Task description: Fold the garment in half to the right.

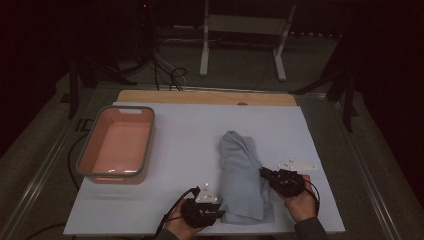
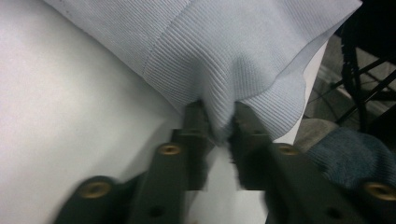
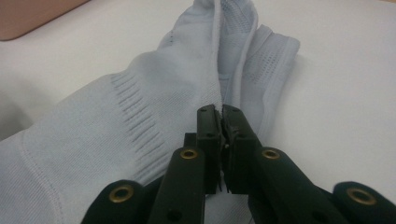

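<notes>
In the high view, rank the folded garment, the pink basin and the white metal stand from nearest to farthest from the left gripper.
From the left gripper:
1. Folded garment, directly beside it on the right, its edge between the jaws.
2. Pink basin, on the table's left side.
3. White metal stand, on the floor beyond the table's far edge.

Dim room, perhaps grey floor [image 1: 240,65]

Dim room, table lit; close views soft, edges blurred.
</notes>
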Motion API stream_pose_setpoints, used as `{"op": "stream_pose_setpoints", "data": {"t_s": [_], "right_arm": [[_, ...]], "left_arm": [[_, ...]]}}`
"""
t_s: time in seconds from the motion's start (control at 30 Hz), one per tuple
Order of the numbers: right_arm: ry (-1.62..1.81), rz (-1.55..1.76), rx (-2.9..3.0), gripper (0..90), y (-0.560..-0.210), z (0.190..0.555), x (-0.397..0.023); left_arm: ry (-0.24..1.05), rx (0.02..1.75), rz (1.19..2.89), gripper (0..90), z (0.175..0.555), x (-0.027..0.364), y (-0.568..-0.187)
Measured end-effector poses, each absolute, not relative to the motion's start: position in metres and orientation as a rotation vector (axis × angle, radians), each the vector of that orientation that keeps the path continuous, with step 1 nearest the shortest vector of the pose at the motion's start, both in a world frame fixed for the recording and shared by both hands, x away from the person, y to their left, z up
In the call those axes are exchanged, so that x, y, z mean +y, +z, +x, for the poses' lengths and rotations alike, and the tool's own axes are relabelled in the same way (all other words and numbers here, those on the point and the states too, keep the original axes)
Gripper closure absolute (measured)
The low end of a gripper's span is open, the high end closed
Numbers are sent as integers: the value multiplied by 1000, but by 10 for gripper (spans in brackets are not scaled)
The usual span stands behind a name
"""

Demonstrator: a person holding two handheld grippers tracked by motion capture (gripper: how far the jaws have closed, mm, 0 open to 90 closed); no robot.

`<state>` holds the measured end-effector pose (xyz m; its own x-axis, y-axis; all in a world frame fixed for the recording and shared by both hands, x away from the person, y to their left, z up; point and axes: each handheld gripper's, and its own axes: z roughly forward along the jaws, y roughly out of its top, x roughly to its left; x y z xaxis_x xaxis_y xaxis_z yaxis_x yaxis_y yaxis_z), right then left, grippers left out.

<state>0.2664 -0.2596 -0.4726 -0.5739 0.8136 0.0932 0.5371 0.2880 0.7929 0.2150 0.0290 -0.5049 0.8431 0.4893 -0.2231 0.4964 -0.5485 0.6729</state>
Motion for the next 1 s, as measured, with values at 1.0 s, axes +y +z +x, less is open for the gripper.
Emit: {"op": "stream_pose_setpoints", "data": {"t_s": [1.0], "right_arm": [[1131,1325,2136,872,-472,269,-272]], "left_arm": [[-61,559,2113,545,224,21,-475]]}}
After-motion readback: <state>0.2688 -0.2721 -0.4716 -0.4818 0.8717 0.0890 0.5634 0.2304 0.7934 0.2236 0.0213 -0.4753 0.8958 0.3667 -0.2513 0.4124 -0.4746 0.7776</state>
